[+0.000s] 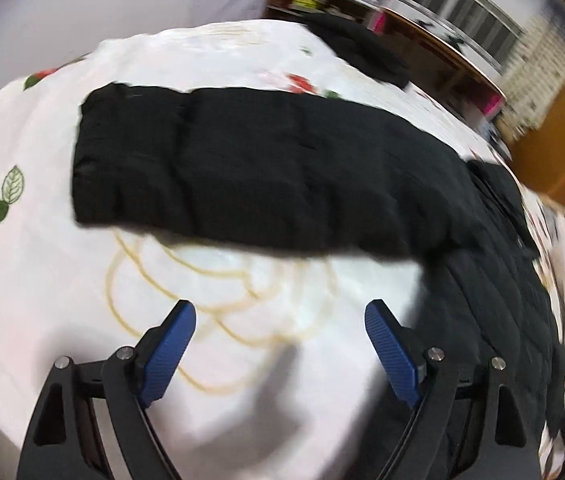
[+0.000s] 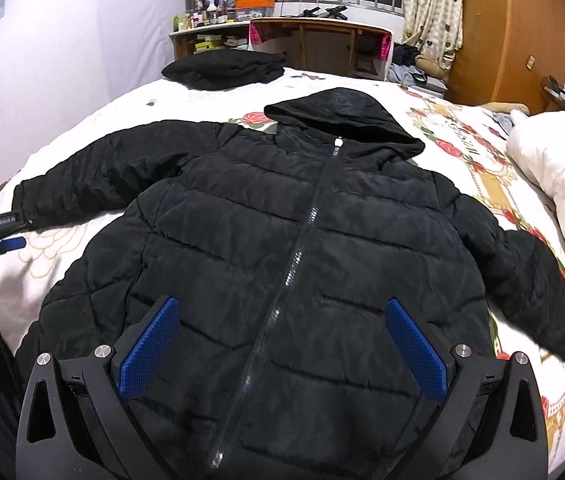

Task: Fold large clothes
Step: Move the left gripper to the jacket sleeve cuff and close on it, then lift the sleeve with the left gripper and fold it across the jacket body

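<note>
A: Right gripper (image 2: pixel 280 344) first. What is it doing?

B: Hovering over the lower front of the jacket (image 2: pixel 282 248), jaws spread wide, gripping nothing. The zipper (image 2: pixel 302 240) is running away from it between the blue pads (image 2: pixel 150 344), up toward the hood (image 2: pixel 346 116) at the far end.

A: So the body's long axis is lying straight ahead of the right gripper?

B: Yes, hem nearest, hood farthest. The jacket is lying flat and zipped on the bedspread (image 2: pixel 462 152), both arms stretching out sideways.

A: And the left gripper (image 1: pixel 280 344)?

B: Also wide open and empty, hanging over bare bedspread (image 1: pixel 42 272). The left sleeve (image 1: pixel 242 168) is lying just ahead of it, crosswise, cuff off to its left, shoulder joining the body at its right. That view is blurring, so detail is poor.

A: Which gripper is nearer that sleeve?

B: The left, by my reading; in the right view it is showing at the far left edge, beside the cuff (image 2: pixel 22 200). I'm guessing the sleeve gets folded across the chest first. Farther off, another dark garment (image 2: pixel 222 66) is sitting at the bed's far edge.
</note>
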`<action>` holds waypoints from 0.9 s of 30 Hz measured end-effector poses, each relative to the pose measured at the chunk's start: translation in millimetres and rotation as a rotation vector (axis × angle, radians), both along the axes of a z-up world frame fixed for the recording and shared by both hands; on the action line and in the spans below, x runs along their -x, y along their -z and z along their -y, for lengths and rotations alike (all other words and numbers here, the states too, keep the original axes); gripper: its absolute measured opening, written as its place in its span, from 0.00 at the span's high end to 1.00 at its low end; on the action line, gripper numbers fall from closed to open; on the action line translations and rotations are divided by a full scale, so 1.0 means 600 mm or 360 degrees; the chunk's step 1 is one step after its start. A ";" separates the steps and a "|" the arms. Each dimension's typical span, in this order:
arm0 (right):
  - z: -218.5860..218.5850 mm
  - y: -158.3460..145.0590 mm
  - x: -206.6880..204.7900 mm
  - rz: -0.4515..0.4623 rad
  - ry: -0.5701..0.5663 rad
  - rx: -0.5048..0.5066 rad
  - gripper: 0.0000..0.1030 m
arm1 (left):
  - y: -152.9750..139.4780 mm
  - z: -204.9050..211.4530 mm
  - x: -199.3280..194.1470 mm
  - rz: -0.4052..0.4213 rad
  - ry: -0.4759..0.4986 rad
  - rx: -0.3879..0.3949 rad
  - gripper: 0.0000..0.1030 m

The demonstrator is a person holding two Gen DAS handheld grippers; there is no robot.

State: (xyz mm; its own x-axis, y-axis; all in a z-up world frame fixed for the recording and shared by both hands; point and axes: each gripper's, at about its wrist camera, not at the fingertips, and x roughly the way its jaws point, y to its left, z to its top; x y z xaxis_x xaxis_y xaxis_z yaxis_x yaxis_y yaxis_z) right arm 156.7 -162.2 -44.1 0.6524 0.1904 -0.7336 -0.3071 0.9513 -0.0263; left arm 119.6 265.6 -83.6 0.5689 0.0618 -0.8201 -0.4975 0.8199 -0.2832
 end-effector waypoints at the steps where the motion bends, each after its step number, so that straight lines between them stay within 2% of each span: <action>1: -0.001 0.002 -0.005 -0.0006 0.0000 0.0002 0.01 | 0.004 -0.013 -0.001 0.0007 -0.0038 0.0007 0.16; 9: -0.013 0.020 -0.044 -0.0021 0.0001 0.0032 0.01 | 0.053 -0.113 -0.009 0.0036 -0.0342 0.0147 0.18; 15: -0.015 0.033 -0.059 -0.0040 0.0014 0.0052 0.01 | 0.053 -0.145 -0.019 0.0124 -0.0476 0.0122 0.20; 17: -0.013 0.036 -0.062 -0.0050 0.0024 0.0056 0.01 | 0.053 -0.155 -0.025 0.0121 -0.0506 0.0075 0.28; 20: -0.007 0.038 -0.064 -0.0056 0.0043 0.0054 0.01 | 0.051 -0.165 -0.032 0.0097 -0.0530 -0.0011 0.52; 22: -0.003 0.036 -0.065 -0.0058 0.0056 0.0049 0.01 | 0.048 -0.171 -0.039 0.0105 -0.0506 -0.0015 0.69; 25: 0.006 0.032 -0.066 -0.0054 0.0073 0.0037 0.01 | 0.032 -0.166 -0.049 0.0108 -0.0444 -0.0070 0.80; 27: 0.011 0.028 -0.064 -0.0049 0.0078 0.0028 0.01 | 0.012 -0.159 -0.048 0.0126 -0.0412 -0.0115 0.82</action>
